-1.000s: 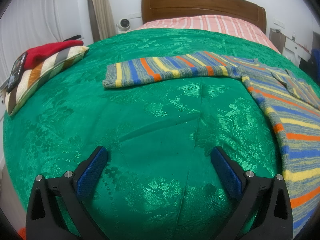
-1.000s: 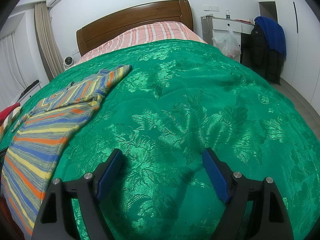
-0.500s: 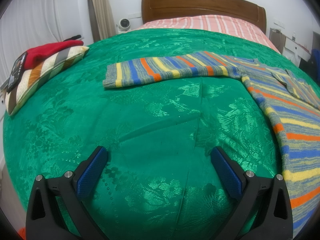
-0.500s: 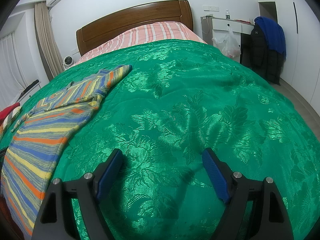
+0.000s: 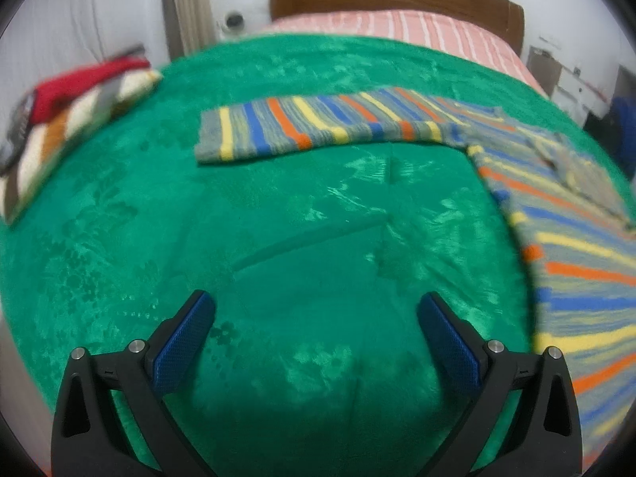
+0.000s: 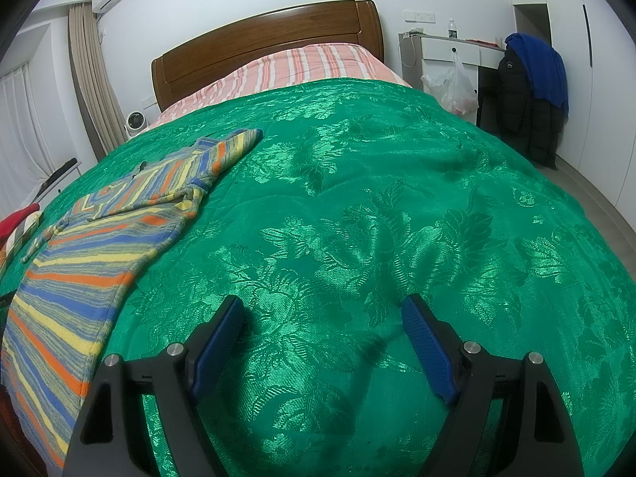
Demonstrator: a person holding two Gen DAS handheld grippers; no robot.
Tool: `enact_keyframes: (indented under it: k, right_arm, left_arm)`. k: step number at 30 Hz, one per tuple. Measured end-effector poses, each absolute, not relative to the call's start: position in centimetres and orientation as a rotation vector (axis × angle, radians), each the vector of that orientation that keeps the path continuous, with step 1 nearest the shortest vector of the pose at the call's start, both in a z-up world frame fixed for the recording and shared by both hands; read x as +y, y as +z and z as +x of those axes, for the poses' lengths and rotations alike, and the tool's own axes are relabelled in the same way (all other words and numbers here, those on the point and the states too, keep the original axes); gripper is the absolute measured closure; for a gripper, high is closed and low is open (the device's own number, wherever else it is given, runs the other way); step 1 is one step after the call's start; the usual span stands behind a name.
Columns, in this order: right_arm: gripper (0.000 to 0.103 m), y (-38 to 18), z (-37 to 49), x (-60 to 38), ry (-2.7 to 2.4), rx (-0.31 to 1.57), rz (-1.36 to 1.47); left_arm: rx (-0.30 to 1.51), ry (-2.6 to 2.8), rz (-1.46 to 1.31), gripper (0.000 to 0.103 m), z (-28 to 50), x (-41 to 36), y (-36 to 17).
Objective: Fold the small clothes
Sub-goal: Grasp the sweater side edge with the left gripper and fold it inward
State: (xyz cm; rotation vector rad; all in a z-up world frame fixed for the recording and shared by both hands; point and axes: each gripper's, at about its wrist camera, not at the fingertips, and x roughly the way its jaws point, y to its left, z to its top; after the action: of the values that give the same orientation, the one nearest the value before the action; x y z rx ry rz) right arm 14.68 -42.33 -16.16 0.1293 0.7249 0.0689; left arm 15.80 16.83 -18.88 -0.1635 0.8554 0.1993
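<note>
Our left gripper [image 5: 316, 314] has its blue pads wide apart, with nothing between them but green bedspread [image 5: 278, 238]. Our right gripper [image 6: 322, 318] is wide apart too, and holds nothing.

What has changed? The left view is now blurry and has tipped a little: the striped sweater [image 5: 556, 218] sits lower in the picture than a second ago. So we think the left gripper is starting to swing toward it. The right view looks the same as before. Folding has not begun yet.

In the left view the sweater's sleeve [image 5: 318, 127] lies flat at 12 o'clock, well apart from the pads, and the body runs from 2 o'clock down to 4 o'clock. In the right view the sweater [image 6: 91, 262] lies from 10 o'clock to 8 o'clock.

Around us, a striped pillow [image 5: 67, 127] with a red cloth [image 5: 79, 83] on it sits at 10 o'clock in the left view. The wooden headboard [image 6: 270, 39] is at 12 o'clock in the right view, and dark coats [image 6: 528, 91] hang at 2 o'clock. Nothing lies between our grippers and the sweater.
</note>
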Motion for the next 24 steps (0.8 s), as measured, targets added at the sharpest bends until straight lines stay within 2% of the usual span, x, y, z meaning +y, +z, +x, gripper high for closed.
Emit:
enact_keyframes:
  k: [7, 11, 12, 13, 14, 16, 17, 18, 19, 21, 24]
  right_arm:
    - [0.021, -16.2, 14.6, -42.6, 0.076, 0.718, 0.138]
    - [0.021, -16.3, 14.5, -42.9, 0.083, 0.714, 0.145]
    - [0.021, -16.3, 14.6, -42.9, 0.082, 0.714, 0.144]
    - [0.021, -16.3, 14.6, -42.9, 0.081, 0.715, 0.143]
    - [0.021, -16.3, 14.6, -42.9, 0.081, 0.715, 0.143]
    - [0.021, -16.3, 14.6, -43.1, 0.081, 0.715, 0.142]
    - [0.021, -16.3, 14.6, -42.9, 0.081, 0.715, 0.143]
    - [0.02, -16.3, 14.6, -43.1, 0.081, 0.715, 0.143]
    - [0.02, -16.3, 14.6, -43.0, 0.081, 0.715, 0.143]
    - [0.02, -16.3, 14.6, -43.0, 0.081, 0.715, 0.142]
    - [0.02, -16.3, 14.6, -43.0, 0.081, 0.715, 0.143]
  left_arm:
    - [0.796, 0.21, -0.515, 0.001, 18.8, 25.3, -14.1]
    - [0.828, 0.33, -0.515, 0.002, 23.8, 29.7, -14.1]
    - [0.871, 0.332, -0.507, 0.006, 25.2, 30.1, -14.8]
    - [0.936, 0.33, -0.502, 0.01, 26.9, 30.3, -15.9]
    - [0.974, 0.329, -0.499, 0.02, 27.8, 30.1, -16.8]
    - [1.024, 0.357, -0.467, 0.025, 29.4, 29.9, -18.2]
    - [1.006, 0.375, -0.441, 0.039, 29.6, 29.4, -18.1]
    - [0.993, 0.381, -0.414, 0.084, 29.9, 29.1, -17.9]
    - [0.998, 0.367, -0.413, 0.1, 30.3, 28.8, -17.7]
    - [0.96, 0.355, -0.414, 0.101, 30.5, 28.0, -16.2]
    - [0.866, 0.275, -0.297, 0.101, 31.4, 23.9, -11.0]
